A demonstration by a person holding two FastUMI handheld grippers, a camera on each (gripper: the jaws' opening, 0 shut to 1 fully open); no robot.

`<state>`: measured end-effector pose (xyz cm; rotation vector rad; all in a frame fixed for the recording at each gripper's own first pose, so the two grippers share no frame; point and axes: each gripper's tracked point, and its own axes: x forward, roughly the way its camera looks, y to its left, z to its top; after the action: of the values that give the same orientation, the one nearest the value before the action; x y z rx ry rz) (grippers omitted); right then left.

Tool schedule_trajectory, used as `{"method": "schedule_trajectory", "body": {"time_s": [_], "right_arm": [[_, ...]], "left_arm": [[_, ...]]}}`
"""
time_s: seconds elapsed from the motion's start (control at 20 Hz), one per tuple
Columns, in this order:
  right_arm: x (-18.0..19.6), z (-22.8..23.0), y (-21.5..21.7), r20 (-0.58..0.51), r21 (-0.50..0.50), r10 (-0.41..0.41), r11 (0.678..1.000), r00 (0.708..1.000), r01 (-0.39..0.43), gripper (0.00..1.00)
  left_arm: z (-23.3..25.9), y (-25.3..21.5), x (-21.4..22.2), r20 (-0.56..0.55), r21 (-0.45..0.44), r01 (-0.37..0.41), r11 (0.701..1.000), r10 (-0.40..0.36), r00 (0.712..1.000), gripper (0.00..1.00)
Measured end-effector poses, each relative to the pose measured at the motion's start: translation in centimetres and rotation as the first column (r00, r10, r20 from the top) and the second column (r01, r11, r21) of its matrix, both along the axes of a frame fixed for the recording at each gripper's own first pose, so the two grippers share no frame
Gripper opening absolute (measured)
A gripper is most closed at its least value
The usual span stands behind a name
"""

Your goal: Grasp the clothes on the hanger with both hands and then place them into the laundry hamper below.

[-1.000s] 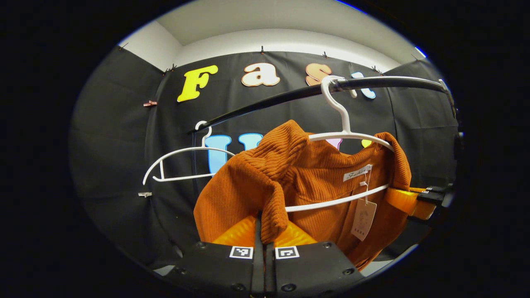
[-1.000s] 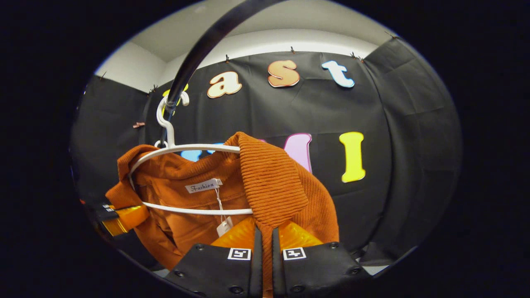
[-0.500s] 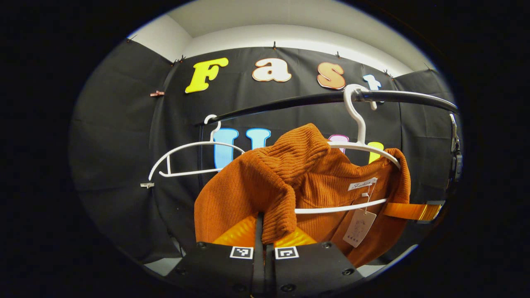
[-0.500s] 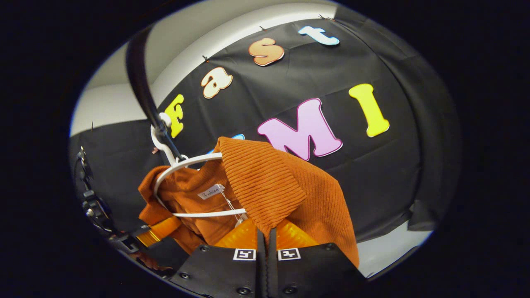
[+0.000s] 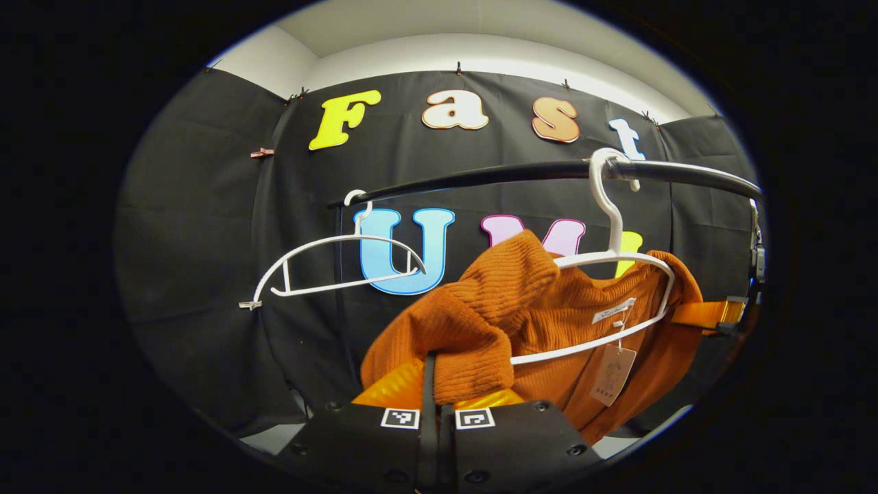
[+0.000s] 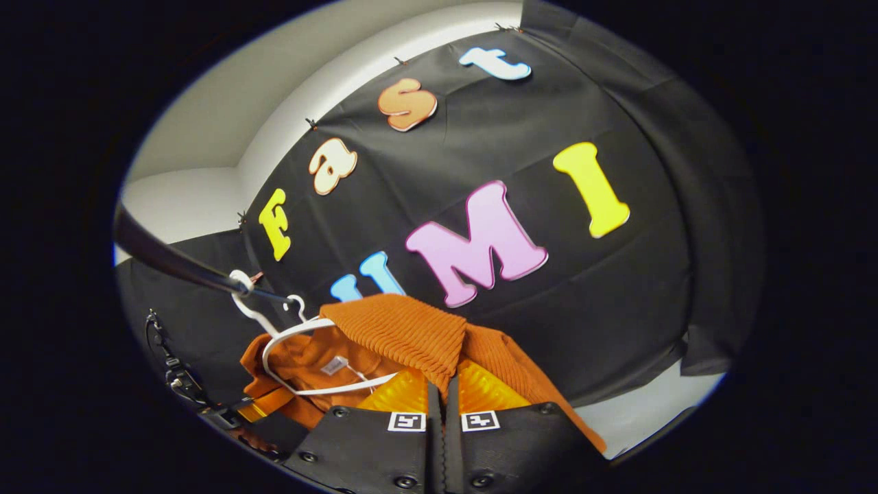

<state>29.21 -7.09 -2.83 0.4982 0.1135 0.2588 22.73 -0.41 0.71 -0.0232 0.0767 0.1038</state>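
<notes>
Now lower: sweater [image 5: 528,309] half off hanger [image 5: 617,257], both grippers clamped.

**Left gripper view: sweater gripped, part off hanger**

Left gripper [image 5: 437,394] jaws closed on a fold of the orange ribbed sweater [image 5: 528,309]. Sweater's right shoulder hangs on the white hanger [image 5: 614,257], hooked over the black rail [image 5: 494,175]. An empty white hanger [image 5: 329,264] hangs further left. Paper tag [image 5: 612,374] dangles from the collar. Right gripper [image 5: 713,314] at the far right edge, touching the sweater.
</notes>
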Motion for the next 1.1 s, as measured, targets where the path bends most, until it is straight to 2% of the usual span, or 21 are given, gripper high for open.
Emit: {"method": "schedule_trajectory", "body": {"time_s": [0.15,0.25,0.35,0.45,0.55,0.6,0.8,1.0,1.1], "right_arm": [[1.0,2.7,-2.6,0.102,-0.028,-0.117,0.992,0.988,0.12,0.04],[2.7,3.2,-4.6,0.14,-0.072,-0.21,0.972,0.968,0.222,0.04],[4.5,1.5,-5.9,0.093,-0.08,-0.265,0.959,0.96,0.273,0.04],[5.8,-0.3,-6.2,0.035,-0.038,-0.278,0.959,0.96,0.279,0.04],[6.6,-3.6,-6.0,-0.024,-0.044,-0.27,0.962,0.962,0.269,0.08],[6.7,-5.7,-5.5,-0.061,-0.062,-0.252,0.967,0.966,0.249,0.04],[4.6,-11.9,-3.0,-0.171,-0.036,-0.191,0.982,0.967,0.188,0.04],[0.5,-15.6,2.3,-0.226,0.024,-0.062,0.997,0.972,0.069,0.05],[-1.3,-16.4,5.2,-0.243,0.041,0.013,0.999,0.97,-0.003,0.04]], "left_arm": [[0.0,-0.1,-0.3,-0.003,0.0,0.002,1.0,-0.002,1.0,0.05],[-0.1,-0.1,-0.3,-0.014,0.008,0.009,1.0,-0.009,1.0,0.05],[0.0,-0.1,-0.5,-0.016,0.014,0.015,1.0,-0.015,1.0,0.05],[0.5,-0.1,-0.8,-0.008,0.021,0.022,1.0,-0.022,1.0,0.05],[0.7,0.3,-1.2,-0.011,0.019,0.029,0.999,-0.029,1.0,0.05],[0.4,0.6,-1.3,-0.022,0.006,0.038,0.999,-0.038,0.999,0.05],[-0.4,2.6,-1.7,-0.042,0.029,0.015,0.999,-0.013,0.999,0.05],[-2.0,6.0,-2.3,-0.066,0.049,-0.05,0.998,0.053,0.996,0.05],[-4.6,8.3,-2.9,-0.105,0.051,-0.087,0.995,0.092,0.99,0.05]]}}
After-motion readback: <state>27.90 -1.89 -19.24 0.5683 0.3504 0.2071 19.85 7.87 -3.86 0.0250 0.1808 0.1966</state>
